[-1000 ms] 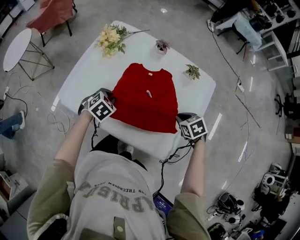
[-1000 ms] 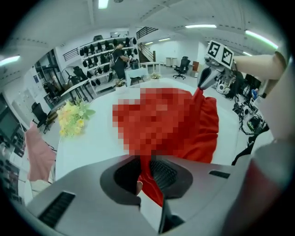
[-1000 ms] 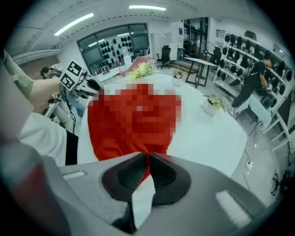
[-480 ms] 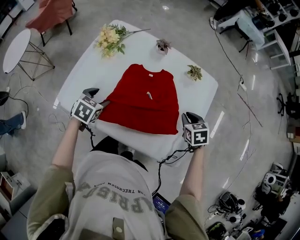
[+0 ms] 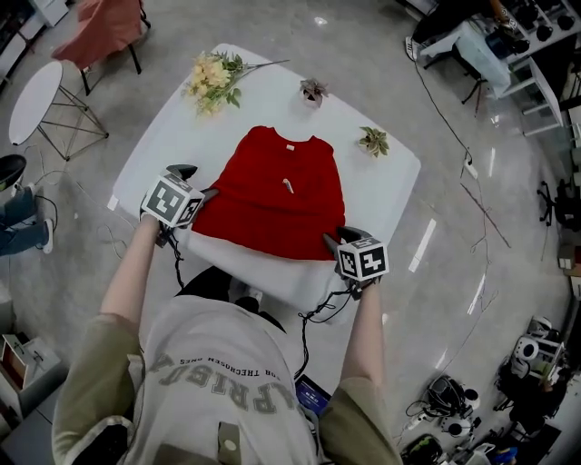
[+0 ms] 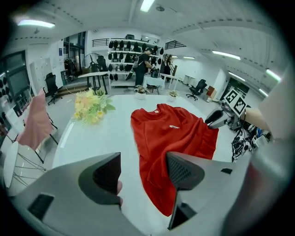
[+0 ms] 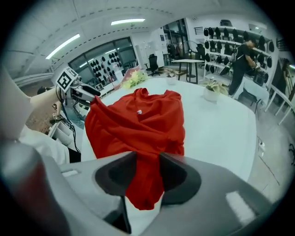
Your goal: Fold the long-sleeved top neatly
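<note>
Long-sleeved top (image 5: 277, 195), red, lies flat on the white table (image 5: 172, 127). Its collar is on the far side and its hem is toward the person. A small white tag (image 5: 288, 183) sits on its chest.

Left gripper (image 5: 195, 180) is at the top's near-left corner. Its jaws are spread with the pads off the cloth, and red hem shows beyond the gap.

Right gripper (image 5: 338, 238) is at the top's near-right corner. Its jaws are opening, with a bunched fold of hem between them touching both pads.

Around the top, as the head view shows it:
- Yellow flowers (image 5: 213, 73) lie beyond its left shoulder, well apart.
- A potted plant (image 5: 315, 89) stands just beyond the collar.
- A second potted plant (image 5: 373, 139) stands near the right shoulder, not touching.

Off the table, further left of the top, are a round side table (image 5: 36, 91) and a chair draped in pink cloth (image 5: 104, 27).
</note>
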Tool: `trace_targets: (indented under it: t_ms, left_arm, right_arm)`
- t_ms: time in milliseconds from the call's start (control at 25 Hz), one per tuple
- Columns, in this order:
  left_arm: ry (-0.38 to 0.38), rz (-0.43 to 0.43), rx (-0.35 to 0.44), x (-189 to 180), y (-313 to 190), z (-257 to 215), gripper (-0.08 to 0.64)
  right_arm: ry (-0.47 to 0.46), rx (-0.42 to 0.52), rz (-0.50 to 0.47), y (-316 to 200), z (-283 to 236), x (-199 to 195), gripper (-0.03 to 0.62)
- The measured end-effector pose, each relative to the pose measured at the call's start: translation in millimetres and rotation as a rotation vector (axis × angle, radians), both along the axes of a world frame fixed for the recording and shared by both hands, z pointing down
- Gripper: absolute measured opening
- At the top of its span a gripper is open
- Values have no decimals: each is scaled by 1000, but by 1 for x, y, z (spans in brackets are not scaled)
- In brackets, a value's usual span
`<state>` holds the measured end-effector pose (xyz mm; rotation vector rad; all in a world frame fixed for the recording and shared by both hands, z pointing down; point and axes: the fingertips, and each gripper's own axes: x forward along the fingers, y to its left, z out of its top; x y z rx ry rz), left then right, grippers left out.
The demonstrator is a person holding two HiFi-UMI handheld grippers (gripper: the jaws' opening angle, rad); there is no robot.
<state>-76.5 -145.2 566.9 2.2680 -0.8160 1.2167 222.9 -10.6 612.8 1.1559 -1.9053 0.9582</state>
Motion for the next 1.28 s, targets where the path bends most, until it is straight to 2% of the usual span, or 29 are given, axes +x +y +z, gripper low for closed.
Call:
trace_targets:
  t_ms: [40, 80, 120, 200, 320, 440, 560, 640, 680, 760, 800, 840, 920, 960, 1080, 1160, 1280]
  left_arm:
    - [-3, 20, -15, 2, 1, 0, 287]
    - [8, 41, -40, 4, 2, 1, 291]
    - [32, 59, -77, 8, 5, 2, 308]
    - [100, 77, -139, 15, 8, -2, 325]
    - [141, 96, -140, 17, 8, -14, 330]
    - [77, 177, -117, 13, 23, -13, 329]
    - [-23, 298, -25, 14, 42, -8, 328]
    - [-12, 409, 10, 27, 63, -11, 328]
    - [12, 467, -2, 36, 75, -13, 328]
    - [36, 552, -61, 47, 92, -8, 328]
    - [30, 575, -85, 48, 94, 0, 328]
    - [14, 589, -101, 47, 93, 9, 328]
    - [-22, 610, -122, 43, 87, 27, 328]
    - [-31, 618, -132, 42, 84, 32, 330]
    - [-25, 620, -145, 42, 76, 40, 339]
    - [-8, 601, -151, 42, 68, 41, 347]
    - [30, 556, -154, 42, 53, 40, 350]
  right_arm:
    - [7, -7, 3, -2, 2, 1, 127]
    - [14, -1, 17, -4, 1, 3, 62]
    - [16, 12, 39, -8, -1, 7, 32]
    - [19, 38, 102, -13, -7, 18, 26]
    - [44, 30, 203, -13, -5, 35, 26]
    - [83, -2, 249, -14, 2, 42, 28]
    - [138, -19, 234, -19, 5, 42, 37]
    - [153, -1, 181, -21, 1, 38, 48]
    - [145, 12, 137, -20, -4, 34, 74]
    - [110, 35, 42, -18, -18, 23, 223]
    - [88, 55, 0, -17, -28, 17, 272]
    - [65, 84, -43, -16, -39, 8, 289]
    - [25, 123, -160, -13, -54, -17, 291]
    - [20, 110, -234, -8, -54, -31, 291]
    - [107, -22, -415, 7, -23, -47, 293]
    - [180, -90, -437, 6, -2, -37, 293]
    - [177, -123, -388, -3, 10, -22, 293]
